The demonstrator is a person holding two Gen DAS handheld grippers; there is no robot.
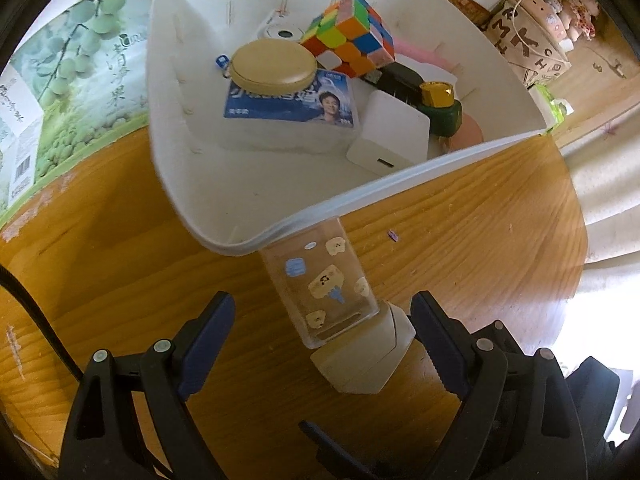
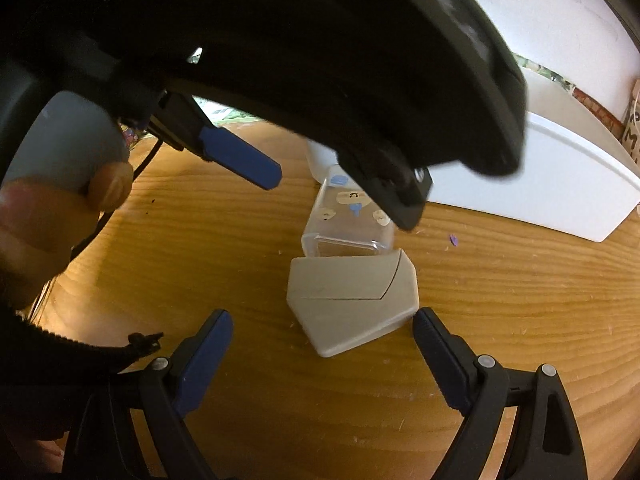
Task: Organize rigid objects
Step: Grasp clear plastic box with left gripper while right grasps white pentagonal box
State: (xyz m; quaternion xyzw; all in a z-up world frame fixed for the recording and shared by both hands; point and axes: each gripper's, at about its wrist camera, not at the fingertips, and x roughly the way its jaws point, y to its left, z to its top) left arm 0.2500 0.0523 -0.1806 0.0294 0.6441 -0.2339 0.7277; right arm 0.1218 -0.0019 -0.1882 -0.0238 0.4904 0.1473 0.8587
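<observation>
Left tool (image 1: 324, 324) spread, right tool (image 2: 323, 330) spread, both empty; clear bottle (image 1: 322, 280) lying on worktop (image 1: 120, 240) beside white bin (image 1: 280, 228); bin already holds cube (image 1: 348, 32), other items; bottle left

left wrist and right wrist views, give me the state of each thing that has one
clear bottle: lying on its side on the table, cap on, outside the bin
beige cap: closed
white bin: open-topped, already holding items
rubik's cube: scrambled, in the bin
round tape measure: resting on a blue card
left gripper: open, straddling the bottle
right gripper: open, empty
</observation>
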